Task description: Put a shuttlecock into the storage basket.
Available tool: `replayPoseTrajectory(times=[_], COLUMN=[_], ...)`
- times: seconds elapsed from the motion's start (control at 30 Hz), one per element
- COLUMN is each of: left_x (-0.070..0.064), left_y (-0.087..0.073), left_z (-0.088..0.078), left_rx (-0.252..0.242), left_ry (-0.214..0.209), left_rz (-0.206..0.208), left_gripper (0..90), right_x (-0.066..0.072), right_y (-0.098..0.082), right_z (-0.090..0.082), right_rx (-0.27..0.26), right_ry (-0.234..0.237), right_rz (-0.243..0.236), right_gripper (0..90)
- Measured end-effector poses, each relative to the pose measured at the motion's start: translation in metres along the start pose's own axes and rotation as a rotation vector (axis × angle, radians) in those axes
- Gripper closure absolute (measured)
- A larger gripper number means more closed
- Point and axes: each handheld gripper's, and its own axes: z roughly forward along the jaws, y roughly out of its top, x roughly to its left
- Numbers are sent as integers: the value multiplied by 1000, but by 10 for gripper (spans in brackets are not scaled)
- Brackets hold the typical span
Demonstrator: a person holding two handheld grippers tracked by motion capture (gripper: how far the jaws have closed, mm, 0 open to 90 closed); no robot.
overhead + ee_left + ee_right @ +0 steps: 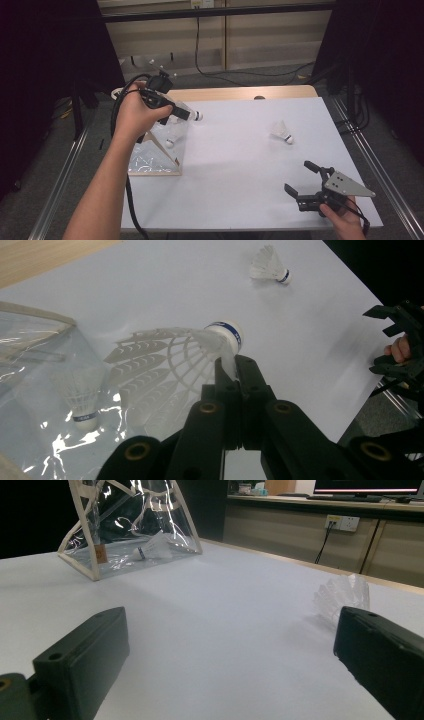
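Observation:
My left gripper (pixel 186 114) is shut on a white shuttlecock (pixel 198 116) and holds it in the air over the upper corner of a clear bag (pixel 150 162) with a wooden frame. In the left gripper view the jaws (pixel 234 367) pinch the feather skirt just behind the blue-banded cork (pixel 227 335). A second shuttlecock (pixel 171 142) (pixel 82 400) (pixel 152 547) lies inside the bag (pixel 30 340) (pixel 125 510). A third shuttlecock (pixel 282 132) (pixel 270 265) (pixel 342 597) lies on the white table at the right. My right gripper (pixel 301 179) (pixel 230 645) stands open near the front right corner with nothing between its jaws.
The white tabletop (pixel 240 160) has a wooden strip (pixel 240 93) along its far edge. A black cable (pixel 131 200) trails off the front left. Metal rails (pixel 372 165) run along both sides of the table, and dark curtains stand behind.

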Motion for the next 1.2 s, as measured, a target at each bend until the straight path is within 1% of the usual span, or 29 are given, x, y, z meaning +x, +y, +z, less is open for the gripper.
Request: replayPoseTrajectory(times=[0.33, 0.5, 0.53, 0.57, 0.83, 1.03, 1.2], left_x=[2, 4, 3, 4, 9, 12, 15], left_y=[3, 4, 4, 5, 5, 5, 4], left_z=[-10, -13, -13, -15, -20, -24, -27], left_rx=[-11, -10, -19, -14, -26, -32, -39], left_ry=[21, 25, 31, 32, 40, 54, 56], left_rz=[-4, -2, -13, -6, -16, -25, -31], left_gripper=[898, 898, 898, 898, 898, 899, 898], right_x=[0, 0, 0, 0, 0, 0, 0], right_y=[0, 0, 0, 0, 0, 0, 0], right_z=[0, 0, 0, 0, 0, 0, 0], right_rx=[0, 0, 0, 0, 0, -2, -3], right_ry=[0, 0, 0, 0, 0, -2, -2], right_rz=[-4, -3, -3, -4, -4, -3, -5], right_gripper=[7, 7, 7, 7, 7, 7, 7])
